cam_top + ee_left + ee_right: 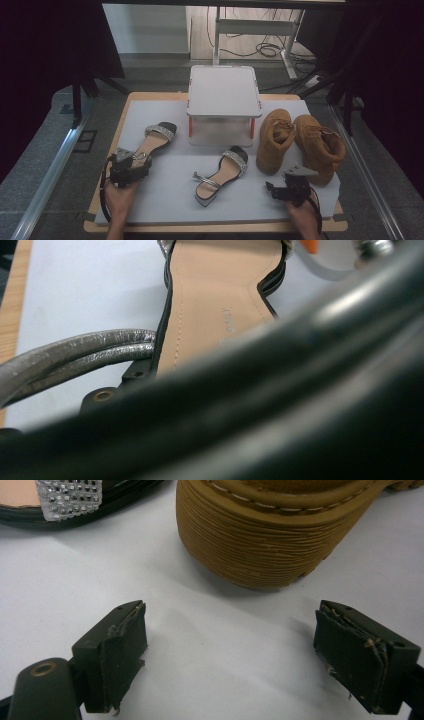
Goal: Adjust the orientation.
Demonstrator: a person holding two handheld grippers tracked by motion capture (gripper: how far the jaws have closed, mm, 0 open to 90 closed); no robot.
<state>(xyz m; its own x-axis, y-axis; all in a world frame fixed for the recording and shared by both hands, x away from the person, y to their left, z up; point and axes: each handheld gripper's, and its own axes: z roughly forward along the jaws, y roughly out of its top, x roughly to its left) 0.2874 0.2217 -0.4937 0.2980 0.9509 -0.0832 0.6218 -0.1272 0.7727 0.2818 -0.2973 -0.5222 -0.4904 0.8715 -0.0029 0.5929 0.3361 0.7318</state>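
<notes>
**Sandal at the left claw, boots by the right**

The left sandal (155, 140) lies at the tabletop's (165, 200) left, its heel end under the left claw (131, 167), which is clamped on its heel end. A second sandal (222, 175) lies mid-mat. Behind it stands a lidded clear box (223, 105); its contents cannot be told. Two tan boots (300, 142) stand right, the right claw (240, 655) apart on bare mat before one.

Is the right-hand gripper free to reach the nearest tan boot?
Probably yes: the right gripper stands open, with bare white mat between its jaws and the tan boot just ahead.
</notes>
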